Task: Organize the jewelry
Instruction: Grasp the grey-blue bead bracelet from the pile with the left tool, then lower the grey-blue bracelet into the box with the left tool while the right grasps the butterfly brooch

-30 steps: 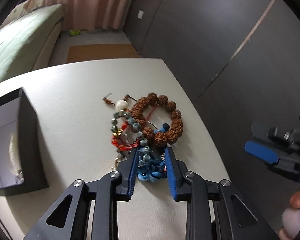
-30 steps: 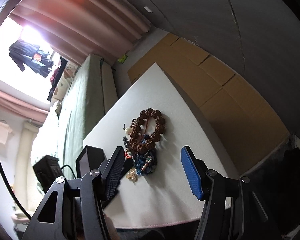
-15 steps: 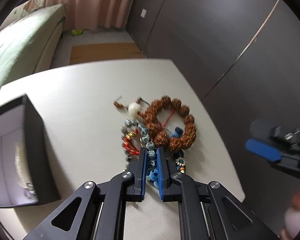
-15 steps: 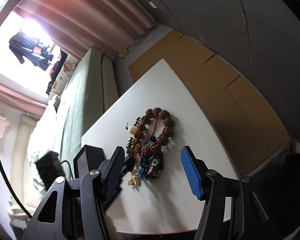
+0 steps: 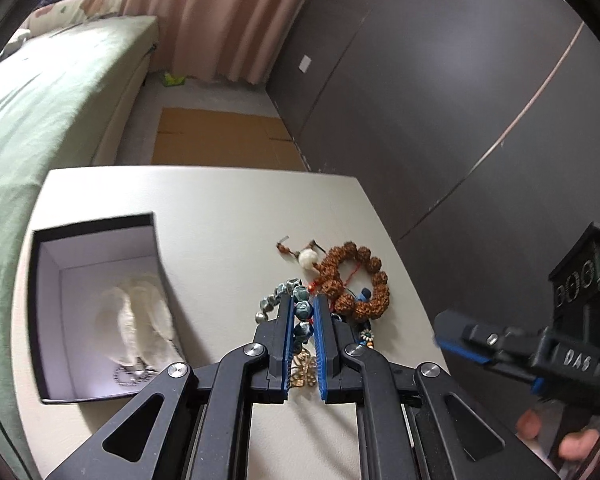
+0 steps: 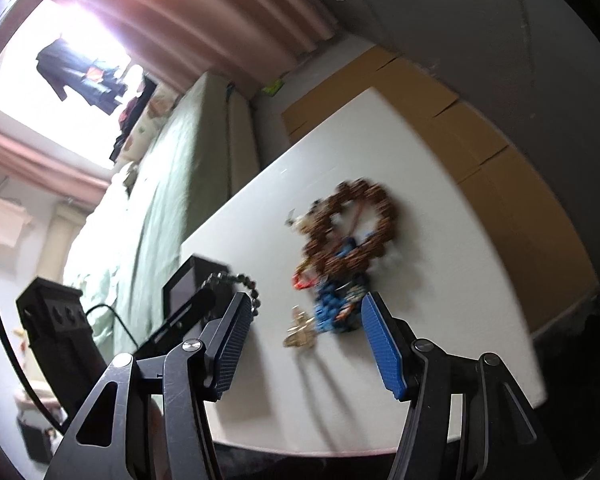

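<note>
My left gripper [image 5: 303, 305] is shut on a grey-blue bead bracelet [image 5: 302, 312] and holds it lifted above the white table [image 5: 220, 216]; the bracelet also shows dangling in the right wrist view [image 6: 236, 280]. The jewelry pile stays on the table: a brown seed-bead bracelet [image 5: 356, 280], blue beads [image 6: 332, 304], a gold piece [image 5: 302, 372]. An open black box [image 5: 96, 312] with a white lining and a white item inside sits at the left. My right gripper [image 6: 304, 312] is open and empty, hovering at the table's right side, apart from the pile.
A green bed [image 5: 40, 92] runs along the table's left side. A dark wall [image 5: 440, 80] stands to the right, and cardboard [image 5: 216, 136] lies on the floor beyond the table's far edge.
My left gripper closed on the grey-blue bracelet and lifted it off the pile, swinging toward the box. My right gripper stayed open and shifted slightly.
</note>
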A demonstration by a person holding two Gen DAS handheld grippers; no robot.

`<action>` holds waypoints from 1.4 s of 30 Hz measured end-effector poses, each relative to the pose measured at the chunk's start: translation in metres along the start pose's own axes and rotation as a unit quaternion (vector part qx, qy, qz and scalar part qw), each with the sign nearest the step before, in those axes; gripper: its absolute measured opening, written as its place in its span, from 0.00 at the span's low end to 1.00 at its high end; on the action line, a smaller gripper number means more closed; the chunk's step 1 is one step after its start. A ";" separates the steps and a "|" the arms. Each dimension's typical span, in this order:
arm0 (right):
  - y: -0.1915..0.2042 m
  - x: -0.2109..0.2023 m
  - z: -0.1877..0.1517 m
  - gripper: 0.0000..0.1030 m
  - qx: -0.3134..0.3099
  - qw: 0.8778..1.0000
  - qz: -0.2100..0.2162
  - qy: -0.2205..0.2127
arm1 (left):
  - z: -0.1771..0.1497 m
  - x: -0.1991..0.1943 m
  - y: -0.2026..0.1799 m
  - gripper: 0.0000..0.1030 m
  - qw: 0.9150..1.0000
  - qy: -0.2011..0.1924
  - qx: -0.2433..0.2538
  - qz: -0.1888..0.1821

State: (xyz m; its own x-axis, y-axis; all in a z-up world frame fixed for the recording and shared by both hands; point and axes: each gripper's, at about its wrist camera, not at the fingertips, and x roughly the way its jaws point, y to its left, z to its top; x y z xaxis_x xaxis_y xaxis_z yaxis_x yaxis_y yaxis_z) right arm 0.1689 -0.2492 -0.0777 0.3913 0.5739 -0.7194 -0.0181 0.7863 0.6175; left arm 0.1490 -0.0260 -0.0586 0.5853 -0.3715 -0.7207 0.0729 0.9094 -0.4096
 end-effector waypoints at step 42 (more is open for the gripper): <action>0.079 0.091 -0.030 0.14 -0.147 0.980 -0.123 0.058 | 0.008 -0.048 0.093 0.09 0.996 -0.004 -0.091 0.020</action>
State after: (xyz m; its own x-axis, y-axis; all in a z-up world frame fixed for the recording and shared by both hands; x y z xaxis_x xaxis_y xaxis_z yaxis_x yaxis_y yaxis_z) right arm 0.1753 -0.1280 -0.1040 0.3109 0.3675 -0.8765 -0.2068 0.9263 0.3149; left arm 0.1344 0.0781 -0.0582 0.5918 -0.3327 -0.7342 -0.0978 0.8745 -0.4751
